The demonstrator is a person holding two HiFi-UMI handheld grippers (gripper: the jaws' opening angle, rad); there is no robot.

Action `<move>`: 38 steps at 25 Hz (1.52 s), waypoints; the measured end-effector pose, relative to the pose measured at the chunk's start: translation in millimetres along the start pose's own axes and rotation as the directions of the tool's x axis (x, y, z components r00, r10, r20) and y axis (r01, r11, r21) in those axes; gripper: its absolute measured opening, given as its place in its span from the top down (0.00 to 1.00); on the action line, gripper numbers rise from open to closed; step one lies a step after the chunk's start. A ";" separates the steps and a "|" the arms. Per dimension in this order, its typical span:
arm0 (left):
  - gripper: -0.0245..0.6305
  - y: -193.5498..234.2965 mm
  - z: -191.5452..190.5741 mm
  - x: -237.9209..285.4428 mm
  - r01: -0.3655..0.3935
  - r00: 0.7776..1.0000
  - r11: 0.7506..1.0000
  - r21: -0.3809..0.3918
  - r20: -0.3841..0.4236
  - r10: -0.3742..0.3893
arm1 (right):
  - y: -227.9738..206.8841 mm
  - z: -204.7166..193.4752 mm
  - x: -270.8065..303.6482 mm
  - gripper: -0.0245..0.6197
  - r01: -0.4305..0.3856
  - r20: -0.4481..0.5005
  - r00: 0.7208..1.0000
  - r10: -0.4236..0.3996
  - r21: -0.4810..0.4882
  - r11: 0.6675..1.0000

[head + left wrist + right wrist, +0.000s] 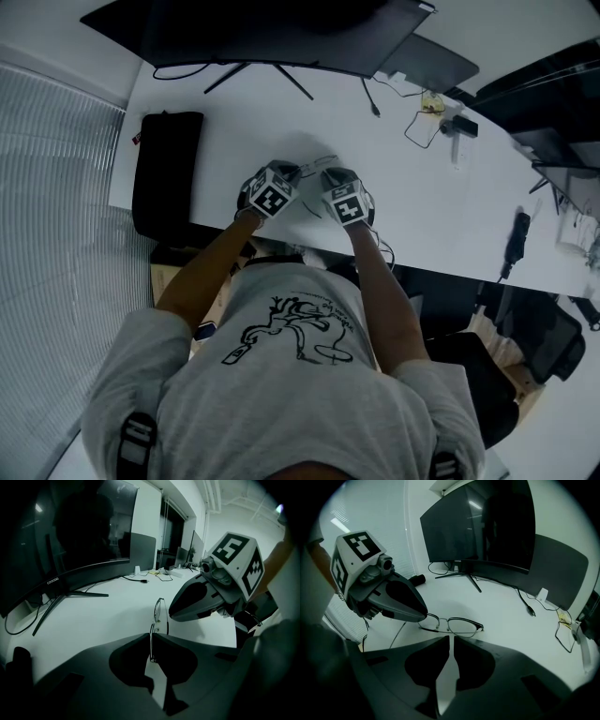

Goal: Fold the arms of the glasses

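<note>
White desk in an office, slatted blinds along its left side. A curved monitor on splayed stand legs sits at the far edge, with a grey panel behind it. A black pouch lies at the left end of the desk, well apart from the work. Loose cables are at the far right, also well apart.

The glasses stand on the desk near the front edge, between the two grippers, lenses toward the monitor. In the head view the gripper bodies and marker cubes cover most of the frame; only thin wire shows.

Left gripper: jaws closed onto one thin arm of the glasses. The arm runs through the gap between them and its end shows behind the tips.

Right gripper: jaws nearly together, a thin slit left between them, nothing in it. Its tips sit just short of the frame's right end.

The person's forearms reach in from the desk's front edge.
</note>
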State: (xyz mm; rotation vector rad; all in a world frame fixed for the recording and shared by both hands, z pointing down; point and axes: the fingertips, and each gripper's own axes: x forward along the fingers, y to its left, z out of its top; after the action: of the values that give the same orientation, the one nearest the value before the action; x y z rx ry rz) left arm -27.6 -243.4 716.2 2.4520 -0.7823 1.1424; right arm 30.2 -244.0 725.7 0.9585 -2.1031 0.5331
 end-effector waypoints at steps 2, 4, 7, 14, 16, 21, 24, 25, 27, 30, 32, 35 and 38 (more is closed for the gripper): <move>0.91 0.3 1.1 -0.6 -0.005 1.000 1.000 0.004 0.000 0.005 | 5.0 0.4 -7.0 0.90 -0.008 0.013 1.000 0.007 0.010 1.000; 0.91 1.0 1.5 -0.5 -0.013 1.000 1.000 0.010 0.002 0.013 | 11.4 -0.9 -14.1 0.90 -0.018 0.023 1.000 0.018 0.022 1.000; 0.91 1.8 1.5 -0.5 -0.025 1.000 1.000 0.017 0.005 0.025 | 22.5 -1.9 -25.9 0.90 -0.033 0.048 0.998 0.032 0.036 0.999; 0.91 0.5 1.6 -0.7 -0.044 0.999 0.999 0.019 0.014 0.044 | 65.7 -10.1 -41.3 0.82 -0.109 0.065 0.992 0.108 0.006 0.994; 0.91 0.6 1.8 -0.7 -0.046 0.999 0.999 0.020 0.014 0.046 | 76.6 -14.0 -41.3 0.81 -0.113 0.060 0.992 0.114 -0.017 0.993; 0.91 0.0 0.3 -0.4 -0.048 0.999 0.999 0.018 0.010 0.048 | 94.8 -27.4 -35.1 0.75 -0.115 0.023 0.993 0.117 -0.075 0.991; 0.91 -0.3 0.6 -0.6 -0.047 0.999 0.999 0.015 0.009 0.047 | 95.8 -32.7 -32.3 0.74 -0.107 -0.002 0.994 0.107 -0.104 0.989; 0.91 -0.1 0.9 -0.7 -0.047 0.999 0.999 0.014 0.009 0.047 | 94.8 -34.6 -31.2 0.74 -0.103 -0.010 0.995 0.103 -0.108 0.989; 0.91 0.6 0.9 -0.6 -0.047 0.999 0.999 0.012 0.010 0.047 | 92.0 -38.6 -28.6 0.74 -0.095 -0.020 0.995 0.093 -0.103 0.990; 0.91 -0.9 -0.7 -2.1 -0.042 0.999 0.999 0.001 0.011 0.042 | 88.1 -43.6 -28.0 0.74 -0.082 -0.024 0.996 0.080 -0.080 0.993; 0.91 -2.5 -1.3 -3.4 -0.035 0.999 0.999 -0.008 0.015 0.035 | 85.0 -45.1 -29.4 0.74 -0.072 -0.028 0.997 0.070 -0.074 0.995; 0.91 -2.9 -3.3 -4.4 -0.028 0.999 0.999 -0.025 0.017 0.028 | 80.5 -45.7 -30.3 0.74 -0.057 -0.032 0.998 0.055 -0.072 0.996; 0.91 -5.9 -5.0 -5.4 -0.022 1.000 0.999 -0.031 0.013 0.023 | 78.1 -48.1 -32.8 0.75 -0.047 -0.036 0.998 0.045 -0.069 0.996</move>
State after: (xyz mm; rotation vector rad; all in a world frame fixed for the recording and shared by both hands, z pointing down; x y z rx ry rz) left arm -29.9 -234.4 714.9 2.4340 -0.8274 1.1151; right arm 6.5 -149.5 725.9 0.8575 -2.1034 0.4920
